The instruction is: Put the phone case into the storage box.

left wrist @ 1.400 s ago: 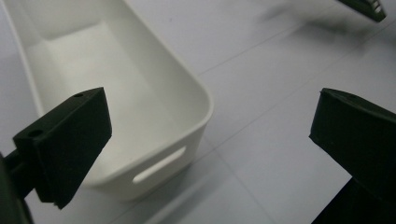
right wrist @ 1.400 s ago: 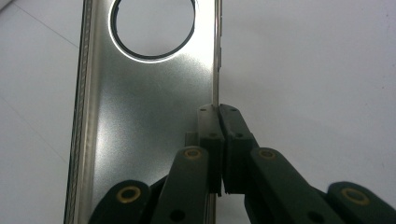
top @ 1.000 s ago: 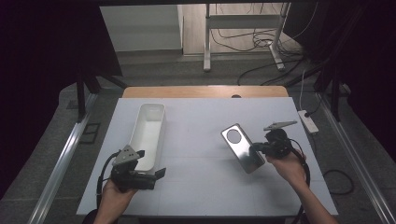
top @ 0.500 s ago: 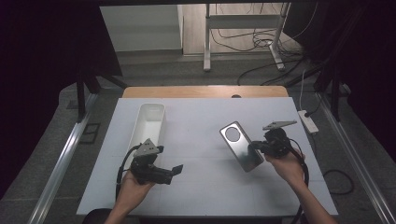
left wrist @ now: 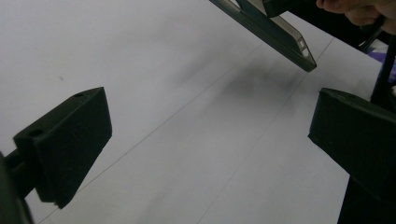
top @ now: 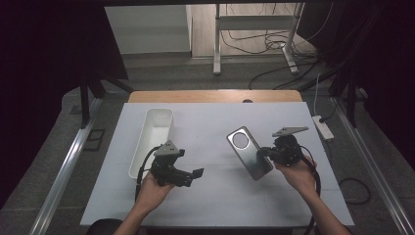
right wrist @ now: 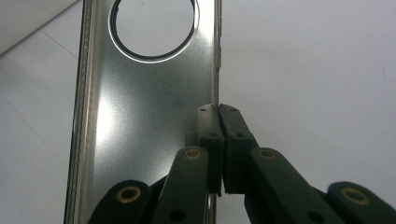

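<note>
- Right gripper (top: 268, 152): jaws together, clamped on the long right edge of the phone case (top: 248, 152); in the right gripper view the two pads pinch the thin rim of the case (right wrist: 144, 93) between them.
- Case: grey, metallic-looking, with a round camera cutout at its far end. It sits over the right half of the tabletop (top: 220, 205), tilted, cutout end pointing toward the far edge.
- In the left gripper view the case (left wrist: 266, 25) hangs clear of the white surface with a soft shadow beneath it, so it is lifted, not lying flat.
- Right hand (top: 298, 174) holds its gripper near the right edge of the tabletop.
- Left gripper (top: 195, 175): jaws apart, nothing between them; in its own view the two black pads (left wrist: 70, 140) stand wide with bare tabletop in the gap.
- Left gripper lies left of centre, toward the near edge, pointing across at the case, well apart from it.
- Tray (top: 151, 139): white, long, narrow, on the left half of the tabletop, running from near the far edge toward the near one; the left gripper's body is just beside its near end.
</note>
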